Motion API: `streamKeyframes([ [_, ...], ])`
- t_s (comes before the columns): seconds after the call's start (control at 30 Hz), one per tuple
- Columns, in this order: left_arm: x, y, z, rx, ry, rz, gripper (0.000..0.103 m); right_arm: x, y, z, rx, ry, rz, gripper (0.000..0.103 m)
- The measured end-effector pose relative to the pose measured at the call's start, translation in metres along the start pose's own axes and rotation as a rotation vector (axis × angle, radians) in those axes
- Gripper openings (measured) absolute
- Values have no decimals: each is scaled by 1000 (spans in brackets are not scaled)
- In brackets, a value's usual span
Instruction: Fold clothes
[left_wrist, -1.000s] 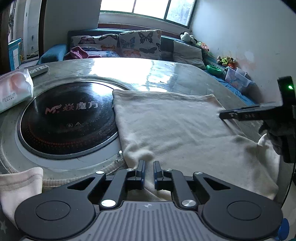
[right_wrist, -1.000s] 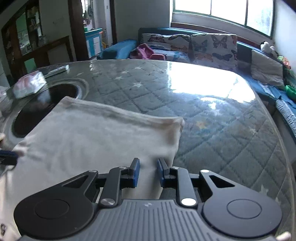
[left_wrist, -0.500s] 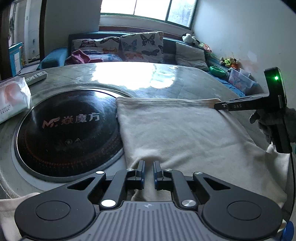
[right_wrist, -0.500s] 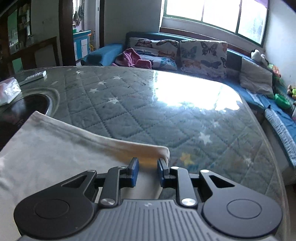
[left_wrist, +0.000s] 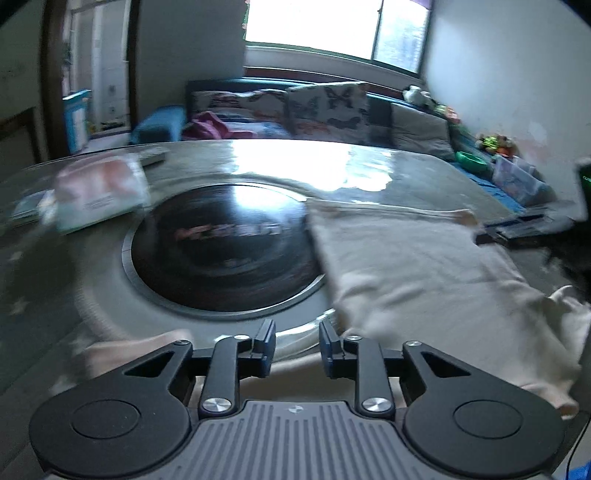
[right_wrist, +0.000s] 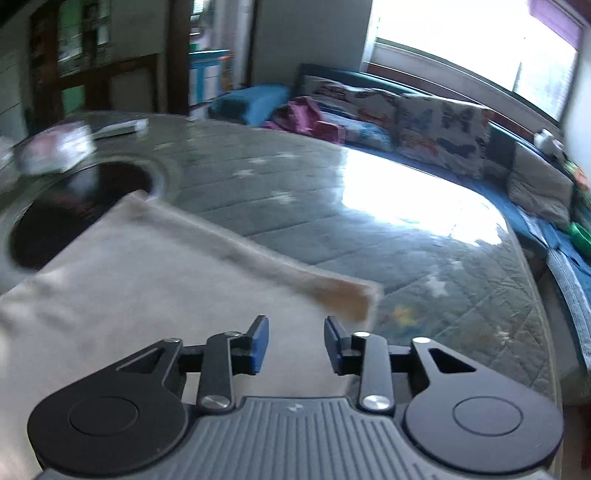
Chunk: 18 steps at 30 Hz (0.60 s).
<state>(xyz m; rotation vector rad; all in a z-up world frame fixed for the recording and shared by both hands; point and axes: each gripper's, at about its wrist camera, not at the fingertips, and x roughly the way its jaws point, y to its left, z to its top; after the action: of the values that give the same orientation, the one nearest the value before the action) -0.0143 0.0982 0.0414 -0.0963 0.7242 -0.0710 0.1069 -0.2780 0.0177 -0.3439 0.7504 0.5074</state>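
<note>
A cream garment (left_wrist: 424, 273) lies folded flat on the round table, right of the black hotplate. My left gripper (left_wrist: 297, 341) is open over the table's near edge, just left of the garment's near corner, with nothing between its fingers. In the right wrist view the same garment (right_wrist: 147, 266) spreads to the left and ahead. My right gripper (right_wrist: 296, 338) is open above the garment's right side, near its far right corner (right_wrist: 354, 299). The right gripper's body (left_wrist: 524, 229) appears blurred at the right of the left wrist view. Both views are motion-blurred.
A black round hotplate (left_wrist: 225, 251) is set in the table's middle. A tissue pack (left_wrist: 96, 192) and a remote (right_wrist: 118, 127) lie at the far left. More cream cloth (left_wrist: 129, 347) hangs at the near left edge. A sofa with butterfly cushions (right_wrist: 439, 129) stands behind.
Both grippers have opened and let go of the garment. The left one has swung left and pulled back; the right one has lifted off the far right corner.
</note>
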Motion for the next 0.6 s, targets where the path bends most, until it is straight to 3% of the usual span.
streamKeyframes([
  [0.07,-10,6,-5,-11,-11,29,31,-14,17,-6,-41,-4,39,33],
  [0.2,-29,12,-16,5,-45,106,47,-41,58,-22,-114,-11,144,38],
  [0.37,-30,15,-20,3,-33,167,48,-64,108,-37,-187,-18,284,44],
  [0.53,-15,17,-21,24,-15,220,47,-68,140,-48,-262,-16,334,46],
  [0.57,-12,19,-22,23,-8,228,45,-68,144,-49,-270,-14,338,46],
  [0.6,-10,21,-22,21,-1,236,34,-68,145,-50,-273,-11,338,46],
])
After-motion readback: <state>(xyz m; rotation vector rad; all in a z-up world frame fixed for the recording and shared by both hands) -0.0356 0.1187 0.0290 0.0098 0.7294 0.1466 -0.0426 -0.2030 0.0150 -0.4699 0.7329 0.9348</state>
